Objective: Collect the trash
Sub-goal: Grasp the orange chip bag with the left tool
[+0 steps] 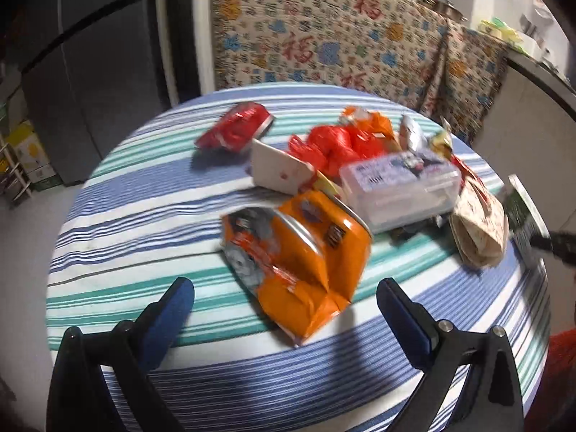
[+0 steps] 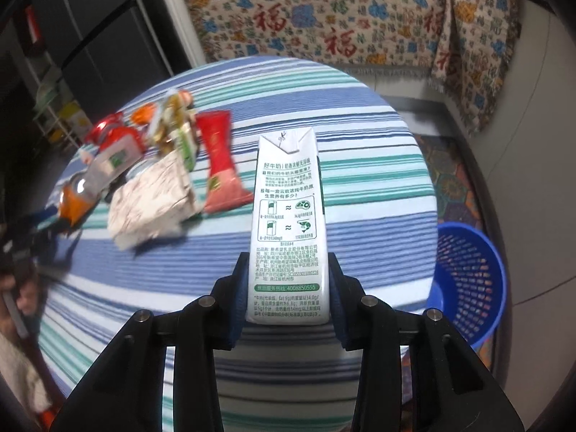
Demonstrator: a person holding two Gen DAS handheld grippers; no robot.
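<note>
While the right gripper (image 2: 288,288) clamps a milk carton (image 2: 287,216) between its blue pads, the carton stands out forward over the striped table (image 2: 378,187), its folded top pointing away from the camera. Right of the table and lower down sits a blue basket (image 2: 468,280). Left of the carton lies the trash pile: a red wrapper (image 2: 219,165) nearest, then a crumpled paper bag (image 2: 151,201). The left gripper (image 1: 284,309) hangs with its jaws wide and nothing pressed between them, an orange bag (image 1: 298,262) lying on the table just ahead. Beyond the orange bag sit a clear box (image 1: 399,187) and a red pack (image 1: 234,131).
</note>
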